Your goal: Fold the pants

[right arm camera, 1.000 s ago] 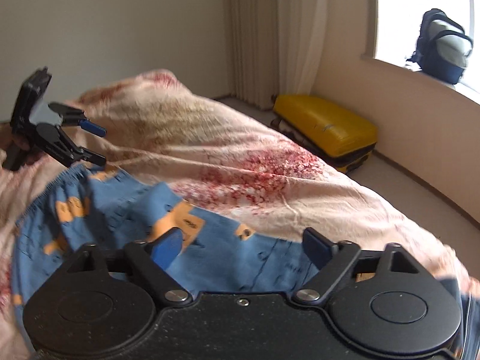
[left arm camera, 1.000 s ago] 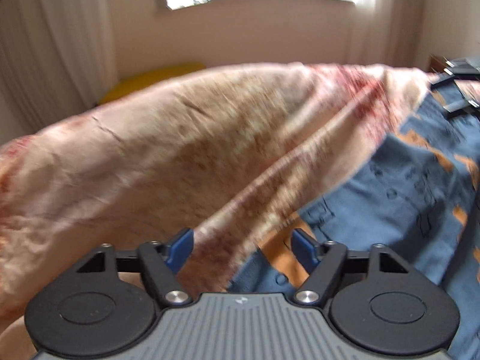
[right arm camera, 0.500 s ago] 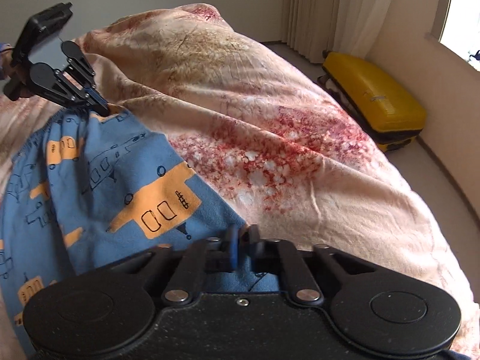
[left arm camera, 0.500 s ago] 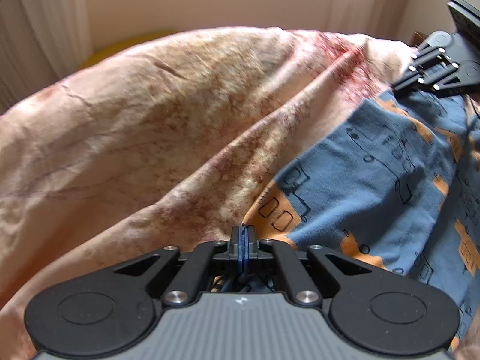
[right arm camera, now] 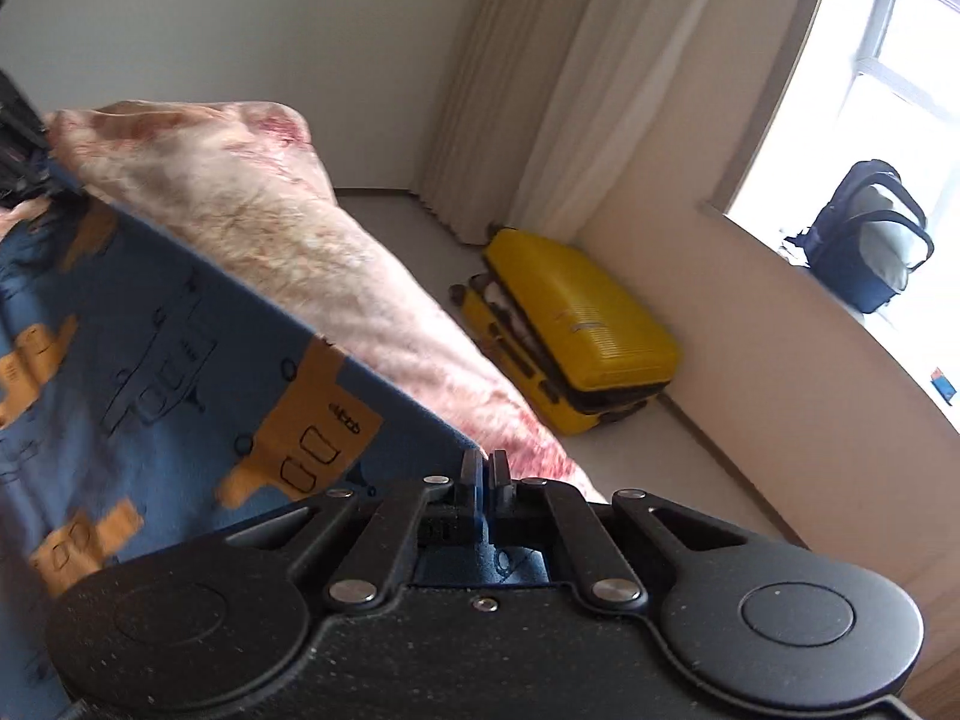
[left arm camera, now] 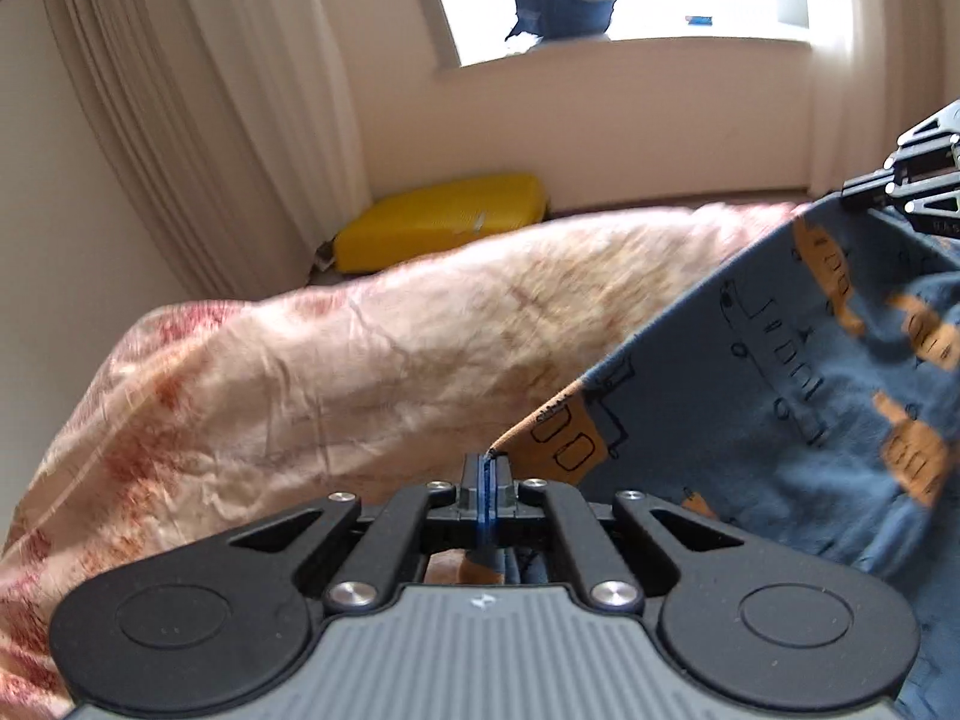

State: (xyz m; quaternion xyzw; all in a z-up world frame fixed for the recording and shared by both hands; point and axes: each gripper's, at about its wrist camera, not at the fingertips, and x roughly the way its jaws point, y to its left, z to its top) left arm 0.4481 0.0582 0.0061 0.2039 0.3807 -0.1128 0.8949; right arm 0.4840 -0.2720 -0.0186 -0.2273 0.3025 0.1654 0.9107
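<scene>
Pants point(left arm camera: 780, 396) edge pinched between both grippers' closed fingers point(left arm camera: 474, 471).

Pink-and-cream blotched bedspread point(left arm camera: 360, 384) rumpled over the bed. Yellow suitcase point(right arm camera: 576, 330) flat on the floor against the wall, lid apparently ajar. Pale curtains point(left arm camera: 198, 120) beside it. Dark backpack point(right arm camera: 870, 240) on the windowsill.

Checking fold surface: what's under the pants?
The pants, pinched by left gripper and right gripper, hang over a floral bedspread. Whatever lies directly beneath them is covered.
</scene>
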